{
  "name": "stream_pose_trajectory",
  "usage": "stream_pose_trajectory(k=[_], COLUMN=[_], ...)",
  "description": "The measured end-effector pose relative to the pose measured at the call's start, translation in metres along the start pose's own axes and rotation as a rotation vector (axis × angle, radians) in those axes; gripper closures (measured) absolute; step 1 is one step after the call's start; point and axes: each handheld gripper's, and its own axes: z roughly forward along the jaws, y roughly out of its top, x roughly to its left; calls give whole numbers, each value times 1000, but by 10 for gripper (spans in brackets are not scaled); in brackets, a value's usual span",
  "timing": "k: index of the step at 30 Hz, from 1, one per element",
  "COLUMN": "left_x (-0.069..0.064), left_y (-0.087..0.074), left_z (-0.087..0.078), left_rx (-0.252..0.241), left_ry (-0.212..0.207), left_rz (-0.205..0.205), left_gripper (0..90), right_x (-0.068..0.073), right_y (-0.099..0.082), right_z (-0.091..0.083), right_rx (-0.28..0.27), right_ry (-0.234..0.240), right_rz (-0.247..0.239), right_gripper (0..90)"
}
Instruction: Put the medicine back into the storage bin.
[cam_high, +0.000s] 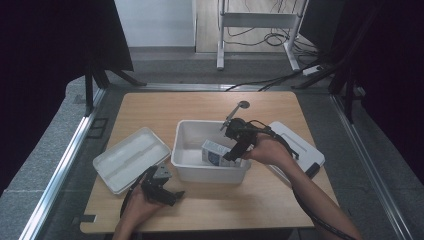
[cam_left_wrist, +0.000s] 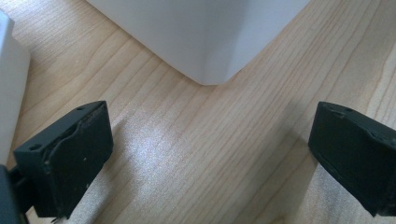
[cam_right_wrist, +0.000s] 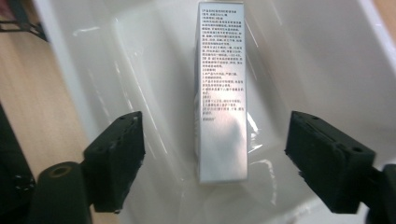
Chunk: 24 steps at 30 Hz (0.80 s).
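A: Right gripper (cam_high: 231, 154) first. We see it over the white bin (cam_high: 186, 159), jaws spread wide, nothing pinched. The small printed box (cam_right_wrist: 221, 93) lies on the bin floor between the jaws but clear of both pads (cam_right_wrist: 117, 154).

B: Agreed, box is in the bin, on its narrow side, text face up in the right gripper view. We'd judge that as a drop-off: jaws wide so the box sits free, gripper above the rim so it can clear the wall.

A: Left gripper (cam_high: 162, 189)?

B: Parked on the table (cam_high: 210, 102) near the front edge, in front of the bin's near-left corner. Jaws wide apart, empty; the left gripper view has bare wood between them and the bin corner (cam_left_wrist: 205, 56) ahead. We guess it's just waiting out of the way.

A: Other stuff. White lid (cam_high: 131, 157) lying flat left of the bin, just beside it. We take it as the bin's cover, set aside to keep the opening free. A second white container (cam_high: 300, 150) to the right, partly under the right forearm.

B: Surface: light wood-grain tabletop, shiny patch in the left gripper view. Small round grommet (cam_high: 243, 104) near the far edge.

A: Room: grey carpet floor, dark curtains both sides, white metal frame (cam_high: 257, 20) and loose cables behind the table.
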Motion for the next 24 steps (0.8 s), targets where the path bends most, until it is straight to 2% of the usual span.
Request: stream_pose_trajectory(k=[3,5,7,8,13,15,16,19,24], left_x=[0,0,0,0,0,0,0,0,0], left_y=[0,0,0,0,0,0,0,0,0], left_z=[0,0,0,0,0,0,0,0,0], left_rx=[4,0,0,0,-4,-4,-4,-4,-5], left_ry=[0,0,0,0,-1,-1,-1,-1,-1], left_rz=[6,2,1,1,2,2,2,1,1], left_gripper=[0,0,0,1,9,9,9,9,8], right_x=[4,7,8,10,12,13,14,15,22], right_y=[-11,-26,-30,-41,-72,-78,-91,-99,-121], right_z=[-11,-20,-22,-25,-32,-32,-31,-28,-8], right_rx=[-38,-65,-70,-84,-150,-161,-177,-186,-239], right_ry=[-1,-10,-13,-20,-29,-30,-48,-64,-86], right_rz=[6,15,14,24,69,77,95,103,119], right_gripper=[149,131,128,125,94,86,78,75,75])
